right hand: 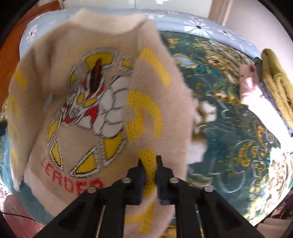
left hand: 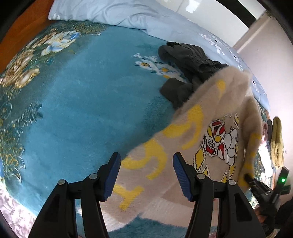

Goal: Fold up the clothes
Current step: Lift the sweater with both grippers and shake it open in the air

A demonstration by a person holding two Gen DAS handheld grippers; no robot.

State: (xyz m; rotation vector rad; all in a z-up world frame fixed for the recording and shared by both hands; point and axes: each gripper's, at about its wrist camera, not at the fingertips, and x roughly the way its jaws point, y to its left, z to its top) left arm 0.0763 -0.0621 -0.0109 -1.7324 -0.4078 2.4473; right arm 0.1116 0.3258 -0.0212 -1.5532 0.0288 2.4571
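Your right hand-held gripper (right hand: 149, 163) is clamped on a yellow-patterned fold of the fluffy cream knitted sweater (right hand: 87, 102), lifting that side over the printed front, while your left hand-held gripper (left hand: 146, 175) stands wide apart and holds nothing, just above the sweater's near edge. The sweater lies half-raised on the teal floral bed blanket (left hand: 77, 102), so its fold looks under way, not finished. Farther off, a crumpled dark grey garment (left hand: 185, 69) lies unfolded, and an olive knit (right hand: 278, 82) rests at the bed's edge.

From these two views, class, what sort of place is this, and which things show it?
Most likely a bedroom: a bed under a teal floral blanket, a pale blue duvet bunched at its far edge, and clothes lying about, such as the dark garment.
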